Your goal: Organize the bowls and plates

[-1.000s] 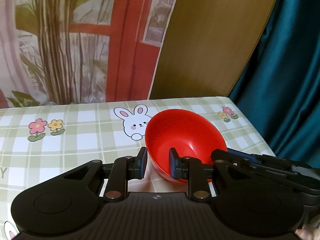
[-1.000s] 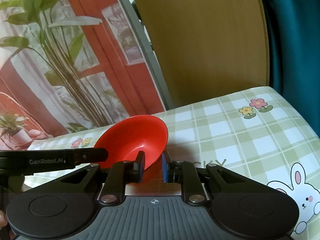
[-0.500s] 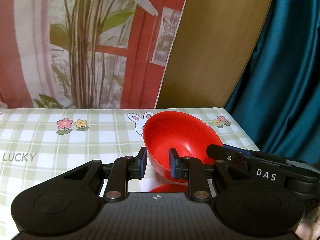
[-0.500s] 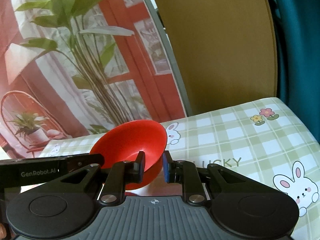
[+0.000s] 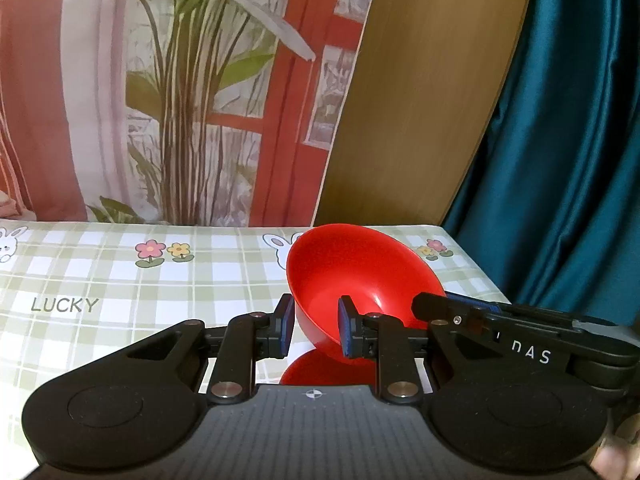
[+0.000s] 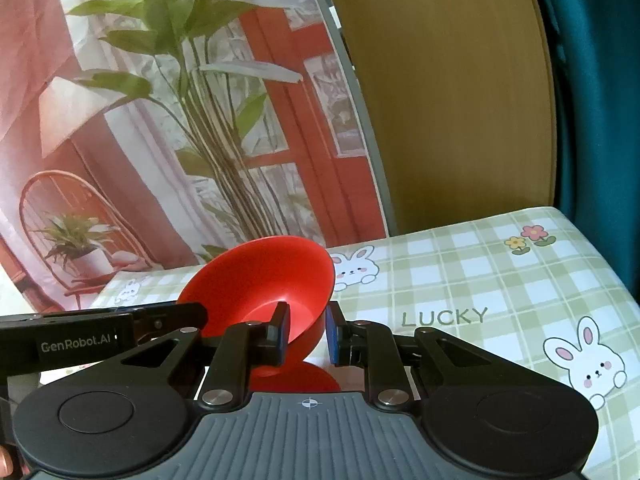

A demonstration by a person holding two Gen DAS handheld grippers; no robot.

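A red bowl (image 5: 360,268) hangs tilted above the checked tablecloth (image 5: 120,280), held from two sides. My left gripper (image 5: 316,330) is shut on the near wall of its rim, one blue pad inside and one outside. In the right wrist view the same bowl (image 6: 264,276) sits between my right gripper's (image 6: 307,332) pads, which are shut on its other side. Each gripper shows in the other's view: the right one (image 5: 480,316) comes in from the right, and the left one (image 6: 120,320) from the left. No plate or other bowl is in view.
The tablecloth (image 6: 480,280) bears rabbits, flowers and the word LUCKY. Behind the table stand a printed backdrop with plants (image 5: 180,100) and a wooden board (image 5: 420,100). A teal curtain (image 5: 560,160) hangs past the table's right edge.
Both grippers have risen and shifted with the bowl held between them. The table now sits lower in both views and more of the backdrop shows. Neither grip has changed.
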